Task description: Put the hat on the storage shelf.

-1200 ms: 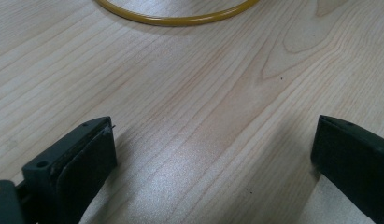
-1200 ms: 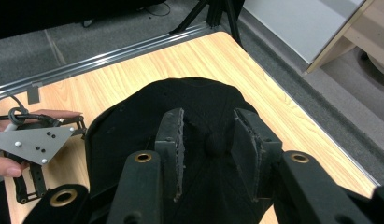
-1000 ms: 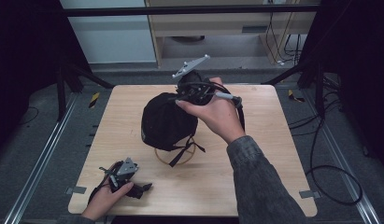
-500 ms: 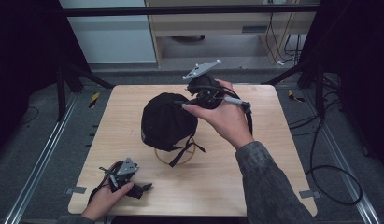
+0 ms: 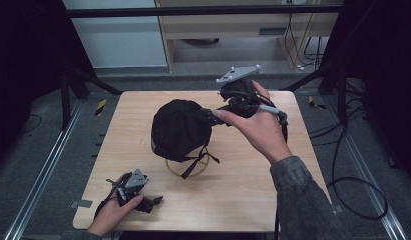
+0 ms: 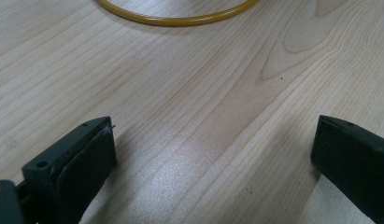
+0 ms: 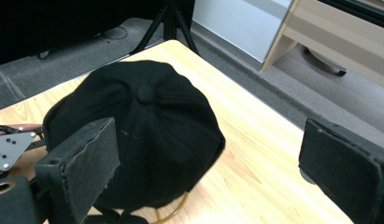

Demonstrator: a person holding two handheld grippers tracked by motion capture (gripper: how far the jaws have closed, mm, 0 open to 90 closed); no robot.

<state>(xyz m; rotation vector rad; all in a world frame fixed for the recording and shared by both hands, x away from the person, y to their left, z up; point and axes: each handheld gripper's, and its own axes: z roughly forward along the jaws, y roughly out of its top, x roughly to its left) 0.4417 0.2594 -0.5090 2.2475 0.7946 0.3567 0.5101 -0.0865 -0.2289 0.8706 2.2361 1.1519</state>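
Worktop [image 5: 253, 200] pale wood, I see it whole from the high view. Black cap [image 5: 179, 129] sits near the middle, toward the far edge, crown up, resting on a thin yellow ring [image 5: 189, 168] with straps trailing. Right gripper [image 5: 216, 117] held above the far right part, jaws wide apart, nothing between them, just beside the cap. Left gripper [image 5: 152, 203] low at the near left corner, jaws spread, empty

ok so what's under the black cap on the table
A thin yellow ring lies on the table under the black cap; its near arc pokes out beyond the cap's edge, along with dark straps. The rest of the ring, and anything else beneath, is covered.
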